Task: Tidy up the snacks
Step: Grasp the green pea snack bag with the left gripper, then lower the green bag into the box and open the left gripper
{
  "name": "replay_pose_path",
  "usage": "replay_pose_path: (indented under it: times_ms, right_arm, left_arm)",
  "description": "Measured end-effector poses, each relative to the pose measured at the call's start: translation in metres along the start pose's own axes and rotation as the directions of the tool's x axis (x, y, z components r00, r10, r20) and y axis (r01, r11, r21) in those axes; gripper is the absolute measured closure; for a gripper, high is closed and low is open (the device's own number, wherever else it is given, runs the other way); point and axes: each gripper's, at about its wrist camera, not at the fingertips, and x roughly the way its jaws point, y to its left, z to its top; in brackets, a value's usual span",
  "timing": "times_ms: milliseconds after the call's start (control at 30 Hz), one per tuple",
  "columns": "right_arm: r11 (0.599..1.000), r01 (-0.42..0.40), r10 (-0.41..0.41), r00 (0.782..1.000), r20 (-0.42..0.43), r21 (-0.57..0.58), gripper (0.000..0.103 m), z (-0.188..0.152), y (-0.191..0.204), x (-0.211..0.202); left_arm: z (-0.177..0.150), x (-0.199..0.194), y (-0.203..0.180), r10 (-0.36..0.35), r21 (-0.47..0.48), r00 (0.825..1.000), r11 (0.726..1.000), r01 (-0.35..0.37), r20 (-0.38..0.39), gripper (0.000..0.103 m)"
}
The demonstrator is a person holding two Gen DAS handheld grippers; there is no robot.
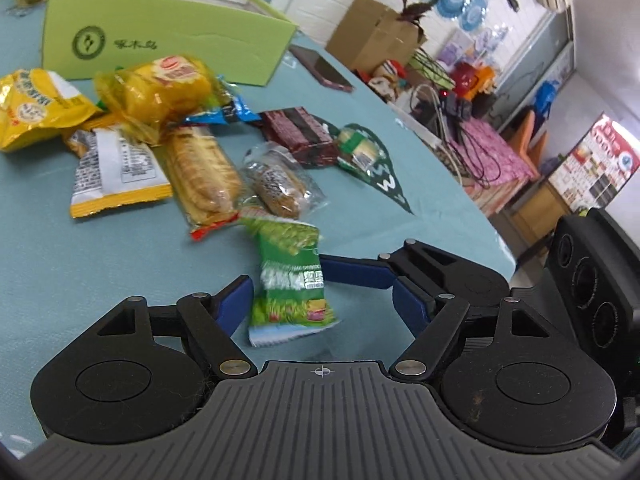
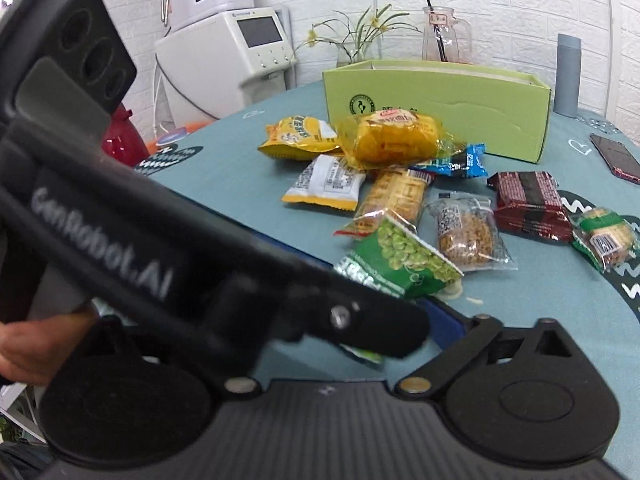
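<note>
Left wrist view: the left gripper [image 1: 320,300] stands spread, the green pea packet [image 1: 290,280] between its pads, apparently untouched. Beyond it, other snack packets lie loose before the green box [image 1: 160,46].

Right wrist view: the right gripper [image 2: 420,332], half hidden, stands spread and empty, just beside the same packet. No packet visibly boxed; sorting has barely begun.
</note>
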Motion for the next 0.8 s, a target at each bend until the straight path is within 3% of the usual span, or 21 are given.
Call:
replay_pose_path:
  times_ms: [133,300,333,367,400,467,600,700,800]
  right_arm:
    - [0.999,0.046,-0.046,0.998,0.037,0.011,0.002,0.0,-0.006,-0.01]
    - [0.997,0.068,-0.069,0.997,0.035,0.02,0.004,-0.004,-0.006,0.004]
    - [0.995,0.095,-0.095,0.994,0.046,-0.009,0.012,-0.006,-0.002,0.005]
    - [0.991,0.129,-0.126,0.99,0.057,-0.047,0.029,-0.008,0.004,0.005]
    - [0.993,0.114,-0.111,0.992,0.06,-0.039,0.034,-0.007,0.005,0.004]
    - [0.997,0.078,-0.077,0.996,0.051,0.001,0.042,-0.004,0.002,0.001]
    - [0.998,0.061,-0.062,0.994,0.089,0.007,0.041,0.006,0.002,-0.011]
    - [0.999,0.052,-0.051,0.989,0.142,0.0,0.039,0.031,-0.004,-0.014]
    - [0.997,0.068,-0.059,0.98,0.191,-0.043,0.039,0.071,-0.016,-0.004]
  left_arm:
    - [0.006,-0.001,-0.002,0.079,0.013,0.997,0.997,-0.08,0.026,0.038]
    - [0.007,0.01,0.007,0.085,-0.018,0.996,0.996,-0.085,-0.009,0.045]
    - [0.004,0.009,0.006,0.091,-0.004,0.996,0.996,-0.091,0.004,0.051]
    - [0.003,0.009,0.005,0.096,0.013,0.995,0.995,-0.096,0.003,0.082]
    - [0.002,0.011,0.004,0.088,0.022,0.996,0.996,-0.087,-0.014,0.093]
    - [0.001,0.008,0.003,0.084,0.014,0.996,0.996,-0.084,-0.014,0.094]
    - [0.009,-0.007,-0.006,0.076,0.021,0.997,0.997,-0.076,0.026,0.095]
    - [0.032,-0.022,-0.011,0.064,0.034,0.995,0.997,-0.067,0.079,0.094]
    - [0.079,-0.028,-0.005,0.055,0.037,0.99,0.998,-0.06,0.129,0.094]
